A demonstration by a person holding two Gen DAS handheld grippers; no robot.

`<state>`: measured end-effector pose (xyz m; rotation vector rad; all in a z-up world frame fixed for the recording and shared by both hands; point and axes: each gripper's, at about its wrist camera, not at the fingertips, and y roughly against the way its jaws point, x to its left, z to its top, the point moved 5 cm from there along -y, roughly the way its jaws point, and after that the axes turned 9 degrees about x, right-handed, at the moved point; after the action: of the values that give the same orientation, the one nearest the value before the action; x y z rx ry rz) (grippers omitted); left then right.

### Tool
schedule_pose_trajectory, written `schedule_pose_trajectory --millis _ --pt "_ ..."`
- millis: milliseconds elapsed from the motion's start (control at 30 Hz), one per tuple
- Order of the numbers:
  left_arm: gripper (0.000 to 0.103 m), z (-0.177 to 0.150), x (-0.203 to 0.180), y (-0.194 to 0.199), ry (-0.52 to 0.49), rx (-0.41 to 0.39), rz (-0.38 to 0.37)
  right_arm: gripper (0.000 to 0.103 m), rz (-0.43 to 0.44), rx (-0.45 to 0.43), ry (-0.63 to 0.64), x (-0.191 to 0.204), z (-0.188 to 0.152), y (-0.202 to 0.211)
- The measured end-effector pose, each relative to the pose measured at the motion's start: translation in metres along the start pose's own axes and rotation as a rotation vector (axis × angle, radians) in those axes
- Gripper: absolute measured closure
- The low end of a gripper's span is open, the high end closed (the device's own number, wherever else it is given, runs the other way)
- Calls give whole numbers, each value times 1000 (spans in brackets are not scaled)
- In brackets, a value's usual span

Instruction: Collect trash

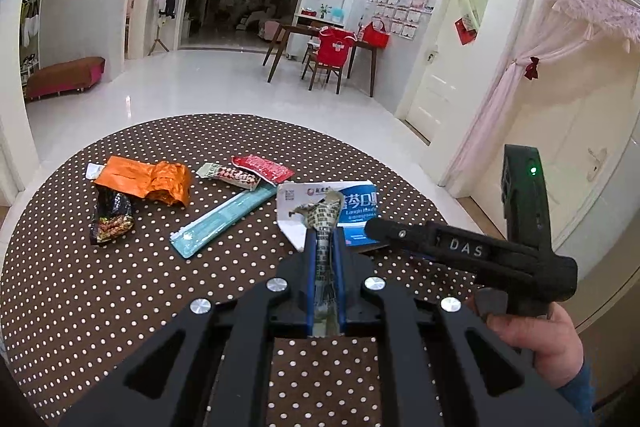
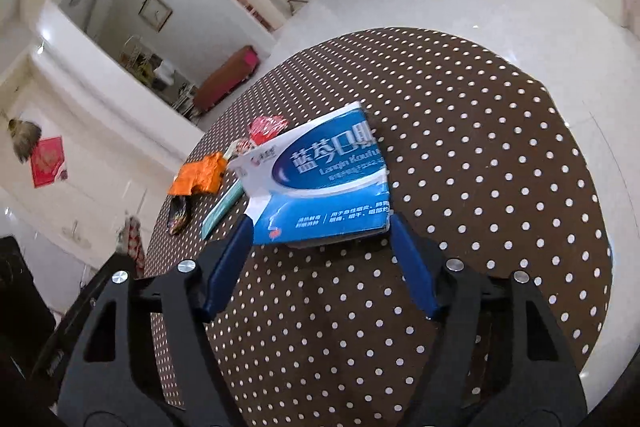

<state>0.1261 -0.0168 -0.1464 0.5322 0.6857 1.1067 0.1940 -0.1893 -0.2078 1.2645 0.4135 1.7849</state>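
Left tongs [image 1: 323,227] are clamped tight on a crumpled wrapper [image 1: 323,215]. Right tongs [image 2: 320,223] stand wide, fingers [image 2: 236,259] flanking the blue box's [image 2: 320,179] near edge on the dotted bench [image 2: 480,187]. Beyond lie an orange packet [image 1: 156,179] and a teal sachet [image 1: 220,223].

The table's [image 2: 500,187] right half lies bare — open passage there. Toward the left edge, wrappers [image 1: 152,183] crowd together; the blue box [image 2: 320,187] sits mid-table, blocking the way between the two sides.
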Motion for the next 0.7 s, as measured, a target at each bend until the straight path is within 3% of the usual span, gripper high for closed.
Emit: schedule_pose_trajectory --millis 100,167,333,367,400,433,500,700 --pt "95 -1 8 5 8 -6 11 33 -103 -13 153 22 -5 10" --pt "95 0 14 7 24 -10 15 33 -184 19 322 45 -14 5" --pt "95 -4 22 13 46 -13 24 33 -407 60 655 82 -23 -34" --pt "95 -5 23 14 48 -12 24 43 -422 70 679 83 -20 -42" --pt "95 -6 23 15 49 -12 25 67 -434 83 694 83 -18 -52" --pt "95 -7 23 17 48 -13 27 68 -455 88 699 80 -14 -57" --pt "95 -7 22 19 44 -13 28 82 -430 65 680 80 -3 -55" --pt "95 -2 8 14 24 -12 15 93 -224 -46 497 58 22 9"
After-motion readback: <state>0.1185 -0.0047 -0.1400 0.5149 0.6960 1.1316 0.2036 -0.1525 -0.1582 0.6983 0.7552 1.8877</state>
